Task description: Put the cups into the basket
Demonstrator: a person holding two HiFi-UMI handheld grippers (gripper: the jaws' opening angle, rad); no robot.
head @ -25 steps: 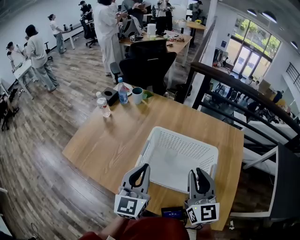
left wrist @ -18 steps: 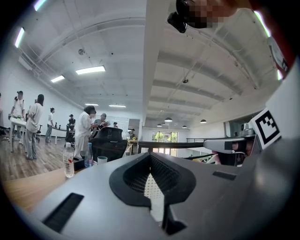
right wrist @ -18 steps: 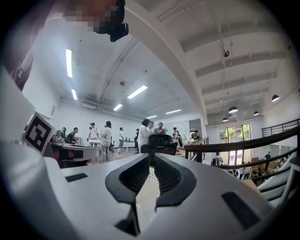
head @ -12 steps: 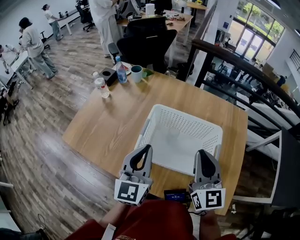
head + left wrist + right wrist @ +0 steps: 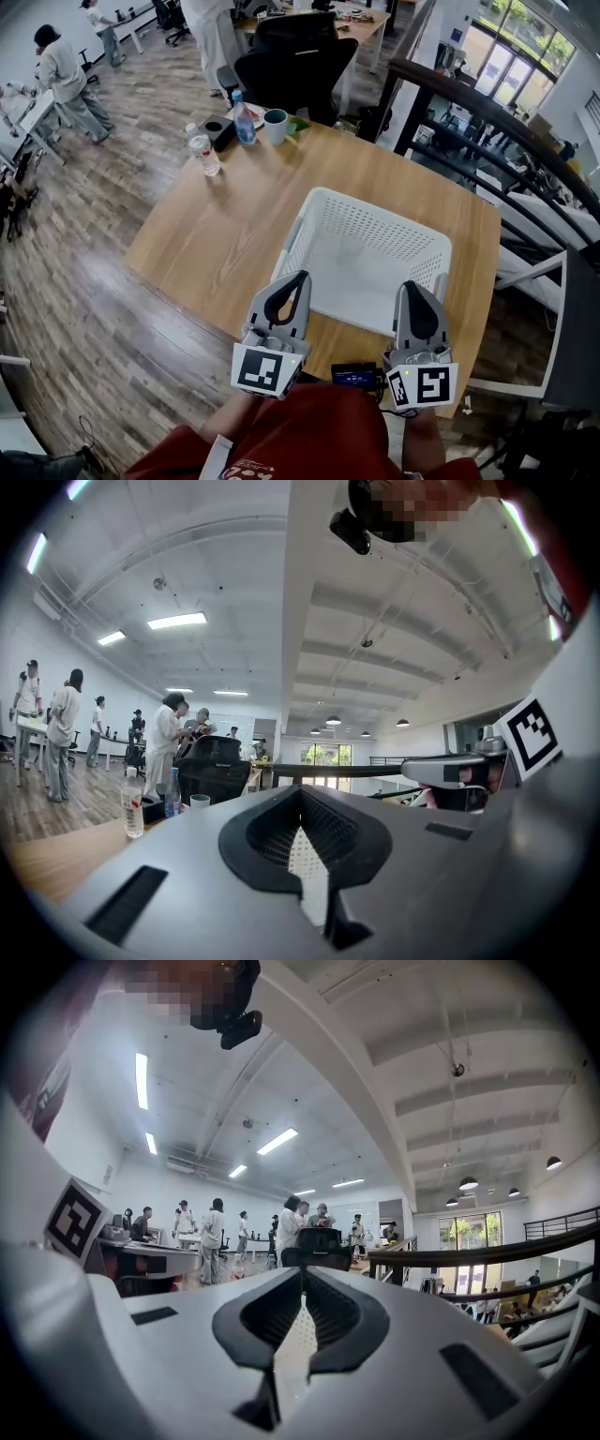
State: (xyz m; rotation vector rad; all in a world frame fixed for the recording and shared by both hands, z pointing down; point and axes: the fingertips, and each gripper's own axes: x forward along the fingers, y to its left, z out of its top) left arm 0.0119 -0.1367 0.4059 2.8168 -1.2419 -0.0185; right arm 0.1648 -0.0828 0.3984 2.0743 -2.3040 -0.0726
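Bare bench (image 5: pixel 202 258) lies open left of the basket (image 5: pixel 292 246), whose perforated walls rise at near right; bottles (image 5: pixel 203 155), cup (image 5: pixel 275 126) and black box (image 5: pixel 218 133) crowd the far corner.

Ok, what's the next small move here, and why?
Probably open the left gripper and reach for the cup at the far corner of the table: it is shut and empty, like the right gripper, and the basket holds no cup.
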